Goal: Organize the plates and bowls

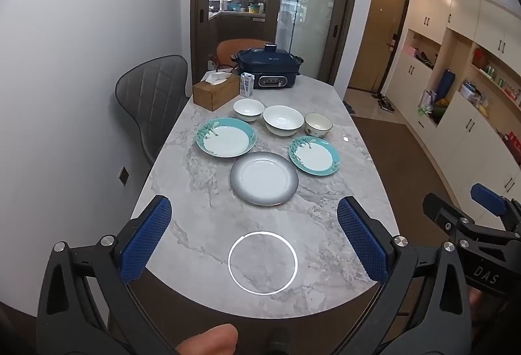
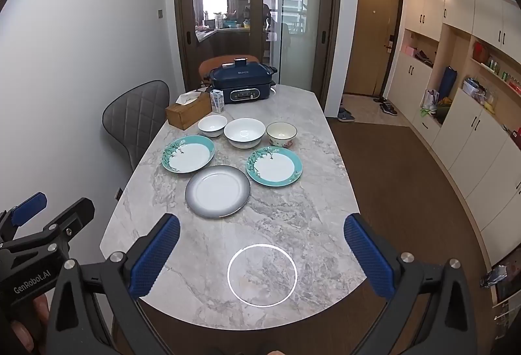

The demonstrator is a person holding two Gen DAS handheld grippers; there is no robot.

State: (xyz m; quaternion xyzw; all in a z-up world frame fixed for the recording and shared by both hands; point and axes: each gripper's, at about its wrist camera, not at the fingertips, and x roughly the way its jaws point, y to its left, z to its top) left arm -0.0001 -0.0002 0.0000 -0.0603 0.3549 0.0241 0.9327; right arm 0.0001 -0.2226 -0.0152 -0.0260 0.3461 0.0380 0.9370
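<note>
Left wrist view: left tool [image 1: 254, 236] released, empty, above the near end of the marble bench [image 1: 202, 208]. Right tool [image 2: 262, 254] likewise released. Grey plate [image 1: 264, 178] lies centrally; two teal plates [image 1: 226, 137] [image 1: 314, 155] flank it; three bowls [image 1: 248, 110] [image 1: 283, 120] [image 1: 318, 124] stand just beyond it.

Marble table [image 1: 202, 225], wooden tissue box [image 1: 215, 91], blue electric cooker [image 1: 267, 68], grey chair [image 1: 153, 101]

On the counter [image 2: 293, 225]: three plates [image 2: 217, 190] in front, middle one nearest; three bowls [image 2: 244, 132] in a row behind; farther back, left, a tissue box [image 2: 189, 112], carton [image 2: 217, 101] beside it, cooker [image 2: 242, 83] at the far end.
</note>
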